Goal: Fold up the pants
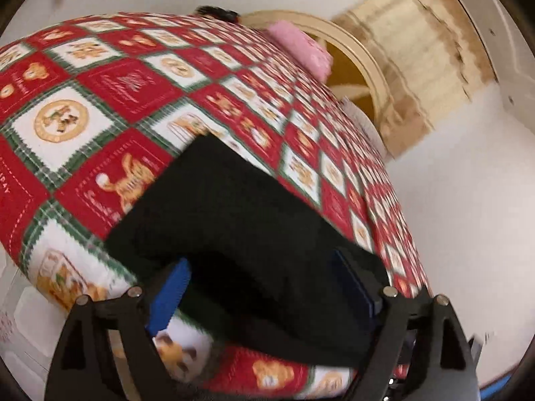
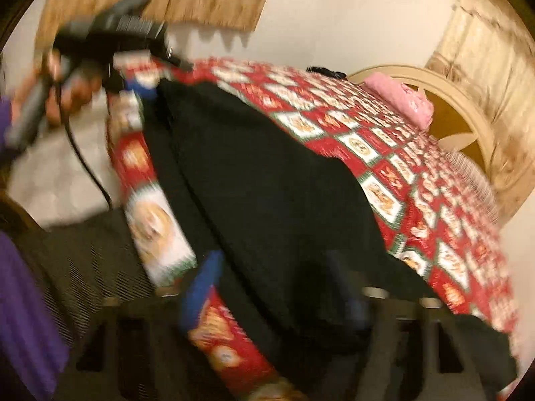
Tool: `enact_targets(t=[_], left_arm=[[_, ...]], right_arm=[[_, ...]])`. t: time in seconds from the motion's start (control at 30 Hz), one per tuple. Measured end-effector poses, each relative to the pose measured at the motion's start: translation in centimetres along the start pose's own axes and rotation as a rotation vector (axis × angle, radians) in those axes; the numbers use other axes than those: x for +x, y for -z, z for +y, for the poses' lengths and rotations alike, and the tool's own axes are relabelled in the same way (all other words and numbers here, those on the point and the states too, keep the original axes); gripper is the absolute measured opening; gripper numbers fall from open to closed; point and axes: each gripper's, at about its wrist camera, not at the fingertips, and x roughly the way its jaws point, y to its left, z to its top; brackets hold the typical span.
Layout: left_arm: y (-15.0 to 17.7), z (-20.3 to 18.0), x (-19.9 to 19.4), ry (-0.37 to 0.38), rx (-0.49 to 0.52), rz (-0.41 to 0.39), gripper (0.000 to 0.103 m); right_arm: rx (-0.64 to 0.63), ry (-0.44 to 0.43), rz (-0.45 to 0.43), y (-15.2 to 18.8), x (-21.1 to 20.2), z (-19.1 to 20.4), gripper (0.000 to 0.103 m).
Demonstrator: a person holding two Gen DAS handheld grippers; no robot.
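Black pants [image 1: 240,227] lie folded into a long strip on a round table under a red, white and green checked cloth [image 1: 117,77]. My left gripper [image 1: 260,287] straddles the near end of the strip, its blue pads [image 1: 167,297] wide apart and not pressing the fabric. In the right wrist view the pants [image 2: 260,183] run from the left gripper [image 2: 143,90], held by a hand at the far end, down to my right gripper [image 2: 274,290]. The right gripper's blue pads [image 2: 200,287] stand apart with the cloth lying between them. This view is blurred.
A folded pink item [image 1: 301,50] [image 2: 401,100] lies at the table's far edge by a tan round-backed chair [image 1: 367,67] [image 2: 468,107]. A small black object [image 1: 217,11] sits at the far rim. A purple sleeve [image 2: 23,300] and a dark mesh seat [image 2: 83,267] are at the left.
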Motion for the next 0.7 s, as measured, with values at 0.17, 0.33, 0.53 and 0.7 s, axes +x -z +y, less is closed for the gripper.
enact_targets(t=[0.17, 0.33, 0.53, 0.7], left_arm=[[0.1, 0.2, 1.0, 0.011, -0.009, 0.0, 0.031], [-0.3, -0.8, -1.0, 0.016, 0.046, -0.059, 0.01], [-0.6, -1.6, -3.8, -0.074, 0.158, -0.111, 0.01], [1.1, 1.3, -1.3, -0.233, 0.157, -0.021, 0.01]], right_arm=[[0.1, -0.073, -0.018, 0.1, 0.3, -1.7, 0.01], [0.2, -0.147, -0.102, -0.8, -2.5, -2.5, 0.004], [0.226, -0.242, -0.108, -0.7, -3.4, -1.4, 0.004], [0.23, -0.265, -0.016, 1.3, -0.4, 0.3, 0.005]])
